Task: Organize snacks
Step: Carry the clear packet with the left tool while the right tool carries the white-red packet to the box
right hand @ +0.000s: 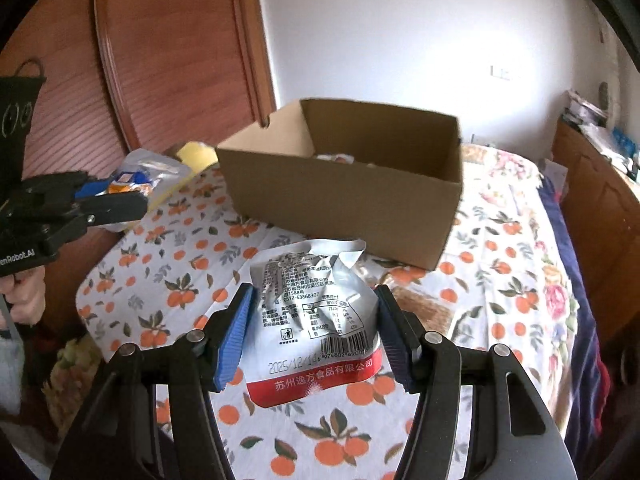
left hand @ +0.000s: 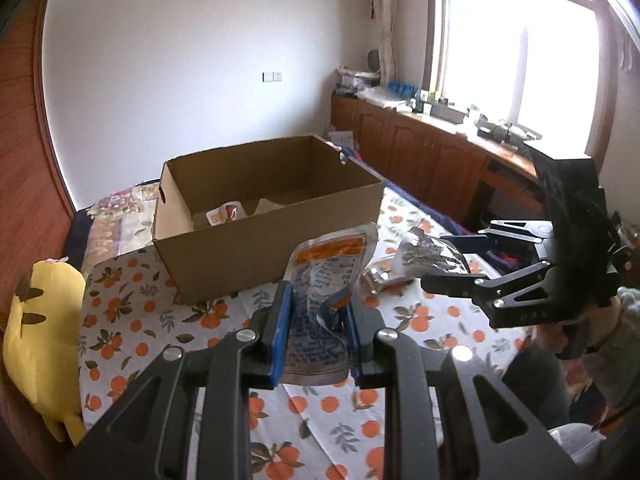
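Note:
An open cardboard box [left hand: 256, 236] stands on the orange-print cloth; it also shows in the right wrist view [right hand: 348, 196]. At least one snack packet [left hand: 224, 214] lies inside it. My left gripper [left hand: 316, 320] is shut on an orange-and-silver snack pouch [left hand: 328, 272] and holds it above the cloth in front of the box. My right gripper [right hand: 314, 332] is shut on a silver pouch with a red band [right hand: 312, 320], held above the cloth. In the left wrist view the right gripper [left hand: 448, 260] holds that silver pouch [left hand: 428, 256] to the right.
A yellow plush toy [left hand: 44, 340] lies at the cloth's left edge. Another silver packet [left hand: 384, 276] lies on the cloth right of the box. Wooden cabinets [left hand: 420, 156] run along the window wall. A wooden door [right hand: 176, 52] stands behind the bed.

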A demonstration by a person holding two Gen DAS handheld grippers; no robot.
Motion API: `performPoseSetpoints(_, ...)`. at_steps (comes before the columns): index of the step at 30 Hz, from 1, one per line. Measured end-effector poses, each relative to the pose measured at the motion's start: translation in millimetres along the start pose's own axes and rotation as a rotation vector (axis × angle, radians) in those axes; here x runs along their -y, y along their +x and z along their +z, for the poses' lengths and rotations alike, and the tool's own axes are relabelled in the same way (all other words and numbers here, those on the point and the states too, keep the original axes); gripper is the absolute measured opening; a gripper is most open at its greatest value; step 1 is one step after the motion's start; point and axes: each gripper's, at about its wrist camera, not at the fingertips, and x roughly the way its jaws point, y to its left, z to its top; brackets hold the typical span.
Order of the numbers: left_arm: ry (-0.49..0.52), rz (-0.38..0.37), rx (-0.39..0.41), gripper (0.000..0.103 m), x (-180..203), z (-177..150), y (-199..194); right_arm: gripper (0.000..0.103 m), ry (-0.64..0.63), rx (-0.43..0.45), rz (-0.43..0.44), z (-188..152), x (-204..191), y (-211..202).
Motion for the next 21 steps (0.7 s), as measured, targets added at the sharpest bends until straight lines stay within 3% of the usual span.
performPoseSetpoints(12, 0.006, -0.002, 0.06, 0.022, 16.3, -8.0, -36.9, 0.061, 0.04, 0.08, -0.047, -14.1, -7.1, -54.7)
performPoseSetpoints(21, -0.004, -0.012, 0.099, 0.022, 20.2, -6.6, -53.8, 0.061, 0.032, 0.102, -0.059, -9.3, -13.7, -73.7)
